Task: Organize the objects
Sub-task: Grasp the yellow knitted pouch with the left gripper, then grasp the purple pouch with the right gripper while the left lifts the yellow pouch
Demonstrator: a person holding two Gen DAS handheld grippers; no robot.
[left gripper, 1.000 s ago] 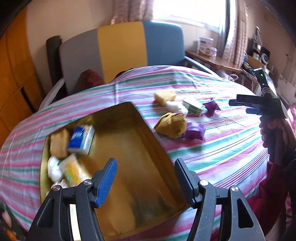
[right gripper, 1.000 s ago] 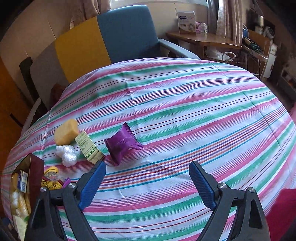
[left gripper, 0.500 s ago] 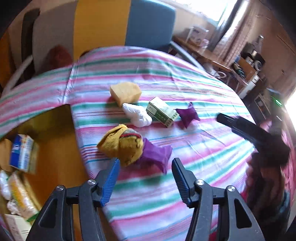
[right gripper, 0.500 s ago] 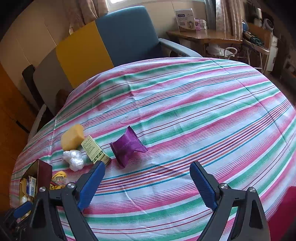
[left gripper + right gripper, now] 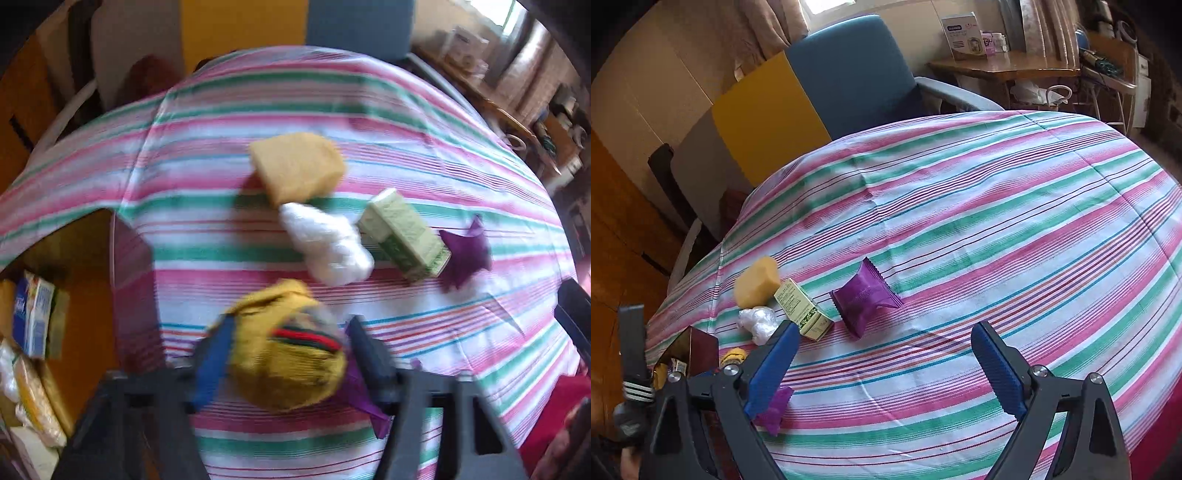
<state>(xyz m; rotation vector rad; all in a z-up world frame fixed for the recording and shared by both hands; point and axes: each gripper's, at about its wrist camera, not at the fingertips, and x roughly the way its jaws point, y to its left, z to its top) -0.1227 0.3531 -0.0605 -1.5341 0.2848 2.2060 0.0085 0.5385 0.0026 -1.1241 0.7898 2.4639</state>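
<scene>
My left gripper (image 5: 290, 354) is open, its jaws on either side of a yellow knitted bundle (image 5: 291, 354) with a red and green band, lying on the striped tablecloth (image 5: 480, 332). The frame is blurred, so contact is unclear. A purple packet (image 5: 360, 387) lies partly under the bundle. Beyond lie a yellow sponge (image 5: 297, 166), a white plastic wad (image 5: 327, 245), a green carton (image 5: 404, 234) and another purple packet (image 5: 467, 254). My right gripper (image 5: 884, 367) is open and empty above the cloth, near the purple packet (image 5: 866, 297), carton (image 5: 803, 310) and sponge (image 5: 757, 282).
A gold-lined tin box (image 5: 88, 295) at the left holds a blue-white carton (image 5: 33, 317) and wrapped snacks. It also shows in the right wrist view (image 5: 696, 349). A yellow and blue chair (image 5: 820, 96) stands behind the table. A wooden side table (image 5: 1015, 66) is at the back right.
My left gripper has swung from over the tin box to the right and down, and its jaws now flank the yellow bundle. My right gripper has barely shifted.
</scene>
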